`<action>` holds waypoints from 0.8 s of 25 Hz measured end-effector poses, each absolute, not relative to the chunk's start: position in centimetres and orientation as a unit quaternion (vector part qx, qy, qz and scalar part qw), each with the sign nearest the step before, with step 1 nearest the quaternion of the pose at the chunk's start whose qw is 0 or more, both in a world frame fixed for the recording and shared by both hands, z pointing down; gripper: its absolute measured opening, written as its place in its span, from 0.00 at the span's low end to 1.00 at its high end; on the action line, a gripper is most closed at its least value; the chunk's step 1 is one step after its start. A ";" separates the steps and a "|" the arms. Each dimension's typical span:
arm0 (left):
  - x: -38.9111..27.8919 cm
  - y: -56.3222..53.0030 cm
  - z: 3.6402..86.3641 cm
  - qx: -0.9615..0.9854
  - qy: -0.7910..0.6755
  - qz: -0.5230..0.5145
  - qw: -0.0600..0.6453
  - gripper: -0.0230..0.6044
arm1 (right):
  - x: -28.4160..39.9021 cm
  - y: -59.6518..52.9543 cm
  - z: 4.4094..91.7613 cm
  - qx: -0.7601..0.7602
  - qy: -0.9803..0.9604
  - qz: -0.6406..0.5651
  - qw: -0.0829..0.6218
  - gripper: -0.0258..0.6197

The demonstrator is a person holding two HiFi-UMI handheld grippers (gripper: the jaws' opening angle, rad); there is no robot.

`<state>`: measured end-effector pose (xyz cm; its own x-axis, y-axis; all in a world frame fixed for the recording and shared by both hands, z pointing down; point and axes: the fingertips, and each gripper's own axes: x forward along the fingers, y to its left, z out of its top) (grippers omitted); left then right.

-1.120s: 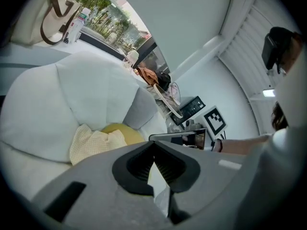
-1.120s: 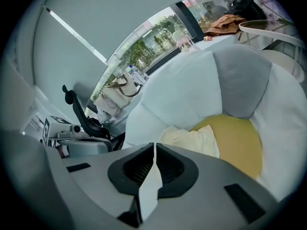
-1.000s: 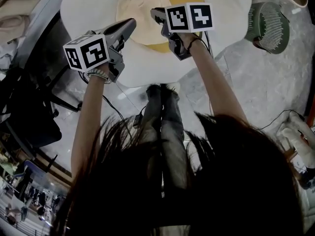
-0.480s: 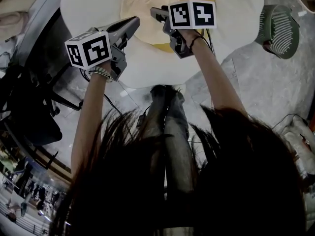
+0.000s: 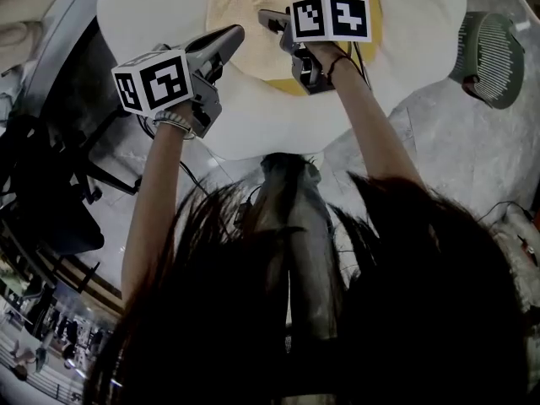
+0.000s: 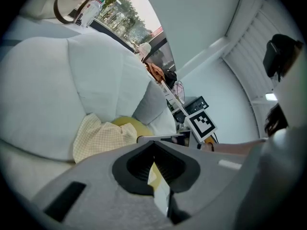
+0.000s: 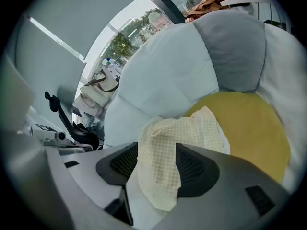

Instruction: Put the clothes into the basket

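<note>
A pale yellow checked cloth (image 5: 240,11) lies rumpled on a big flower-shaped cushion (image 5: 278,116), partly on the yellow centre (image 7: 254,128) and partly on a white petal. 1 petal behind the centre is grey (image 7: 230,51).

The right hand-held gripper (image 5: 268,19) points down at the cloth. Its jaws have just been opening and now stand spread wide. A fold of the cloth runs up between the 2 pads without being pinched.

The left hand-held gripper (image 5: 232,34) hangs just beside it, over the white petal at the cloth's left edge. Its jaws are pressed together at the tips with nothing between them. In the left gripper view the cloth sits beyond and left of the jaws, apart from them.

The green slatted basket (image 5: 488,57) stands on the pale marbled floor (image 5: 439,142) at the right of the head view. It is off the cushion and well apart from the cloth. Between cloth and basket lie the right forearm (image 5: 363,116), the cushion's right-hand petals and a stretch of floor.

A black chair (image 5: 51,192) stands at the cushion's left side, near the left arm. The person's legs (image 5: 291,218) come up to the cushion's near edge, and dark hair (image 5: 253,327) fills the bottom of the head view.
</note>
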<state>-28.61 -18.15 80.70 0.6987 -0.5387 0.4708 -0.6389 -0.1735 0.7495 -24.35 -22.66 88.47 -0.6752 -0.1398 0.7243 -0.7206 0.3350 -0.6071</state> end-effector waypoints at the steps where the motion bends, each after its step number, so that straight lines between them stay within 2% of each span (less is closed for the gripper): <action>1: -28.6 -18.1 80.9 0.764 -0.386 0.047 0.515 0.05 | -24.4 -22.6 88.9 0.281 -0.762 0.506 0.290 0.36; 20: -28.5 -17.4 84.8 0.753 -0.383 0.008 0.536 0.05 | -25.3 -22.1 96.0 0.287 -0.745 0.480 0.364 0.36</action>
